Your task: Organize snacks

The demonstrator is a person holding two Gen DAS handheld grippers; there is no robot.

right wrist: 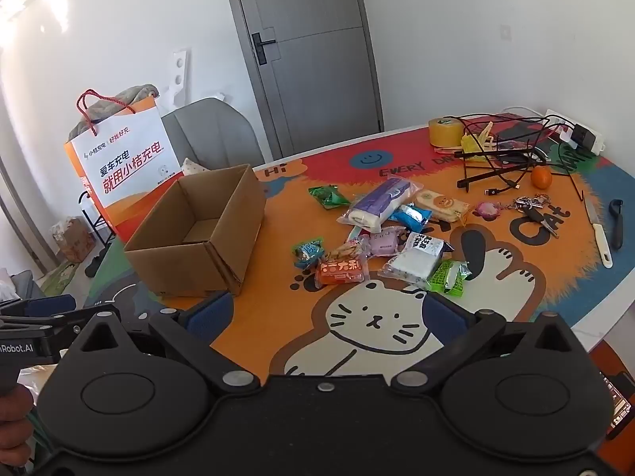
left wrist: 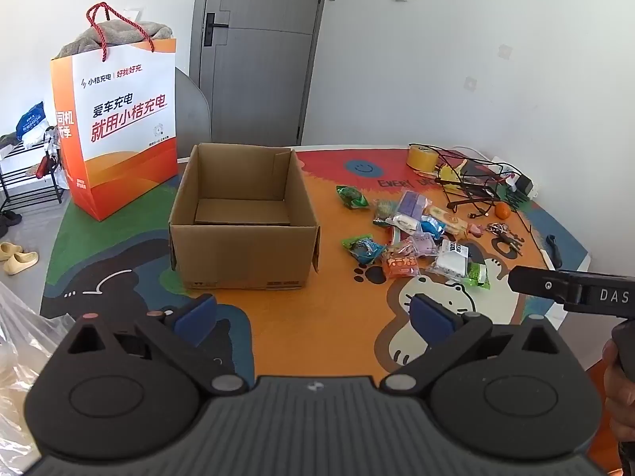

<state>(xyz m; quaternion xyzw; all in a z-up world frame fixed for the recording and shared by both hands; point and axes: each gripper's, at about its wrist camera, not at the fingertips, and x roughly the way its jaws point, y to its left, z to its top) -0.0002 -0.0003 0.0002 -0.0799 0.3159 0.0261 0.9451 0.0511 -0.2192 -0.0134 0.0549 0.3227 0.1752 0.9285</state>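
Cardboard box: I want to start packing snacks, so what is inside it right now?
The open brown cardboard box holds no snacks; only a loose flat cardboard sheet lies on its floor. Anything under that sheet is hidden.

Orange-and-white paper gift bag with red rope handles (left wrist: 119, 127), far left corner of the surface: "小桔充电", "好找好充", "爱车充电", "就用小桔充电". Colourful cartoon-cat mat (right wrist: 436, 158) covering the surface: "Hi", "EVERY D…", "CAT". Right tongs' black body (left wrist: 571, 291): "DAS". Left tongs' black body (right wrist: 24, 347): "…nRobot.AI". Snack-packet print unreadable.
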